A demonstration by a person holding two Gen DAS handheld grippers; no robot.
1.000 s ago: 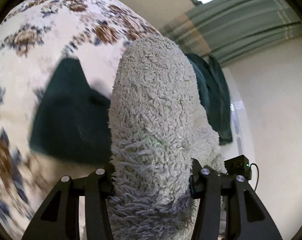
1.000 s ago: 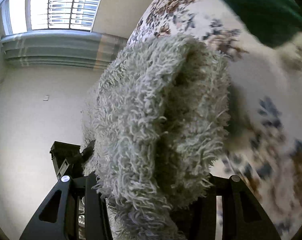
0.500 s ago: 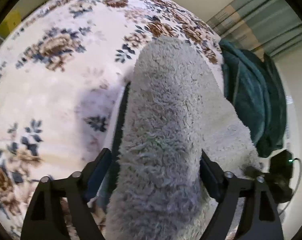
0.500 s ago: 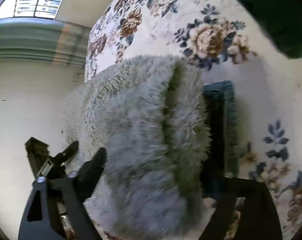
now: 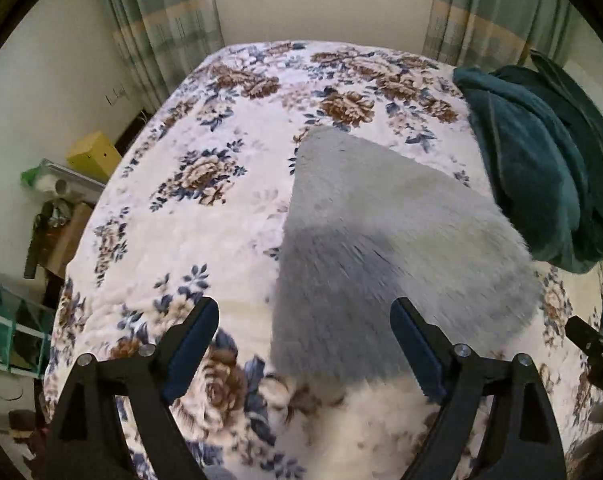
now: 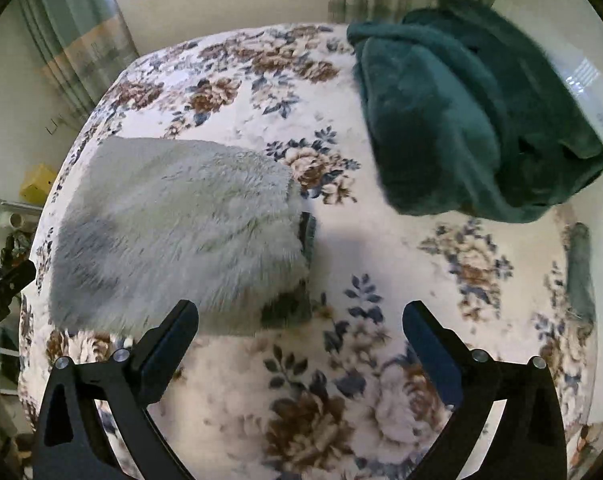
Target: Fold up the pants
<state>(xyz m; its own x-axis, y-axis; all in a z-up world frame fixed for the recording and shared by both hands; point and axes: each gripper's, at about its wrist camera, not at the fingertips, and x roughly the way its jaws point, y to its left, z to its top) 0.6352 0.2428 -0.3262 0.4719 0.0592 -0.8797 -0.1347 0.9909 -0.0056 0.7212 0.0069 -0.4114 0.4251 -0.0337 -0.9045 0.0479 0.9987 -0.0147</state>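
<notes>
The fluffy pale grey pants (image 5: 381, 240) lie folded in a compact bundle on the floral bedspread (image 5: 201, 220). My left gripper (image 5: 303, 308) hovers over their near edge, jaws opening wide, pads off the fabric. In the right wrist view the pants (image 6: 181, 232) lie ahead and to the left, with a dark green band (image 6: 307, 240) showing along their right edge. My right gripper (image 6: 300, 307) is still opening, jaws spread over bare bedspread (image 6: 381, 280) with nothing between them. Each view catches the other gripper at its edge, blurred.
A dark green plush garment (image 5: 541, 168) (image 6: 461, 120) is heaped at the bed's far right. A small grey-green cloth (image 6: 579, 272) lies near the right edge. Left of the bed stand a yellow box (image 5: 93, 156) and cluttered shelves (image 5: 13, 312). Curtains (image 5: 161, 20) hang behind.
Both grippers let go of the pants, opened wide and pulled back. The pants, earlier bunched between the jaws, now lie on the bed. Both views tilted down onto it.
</notes>
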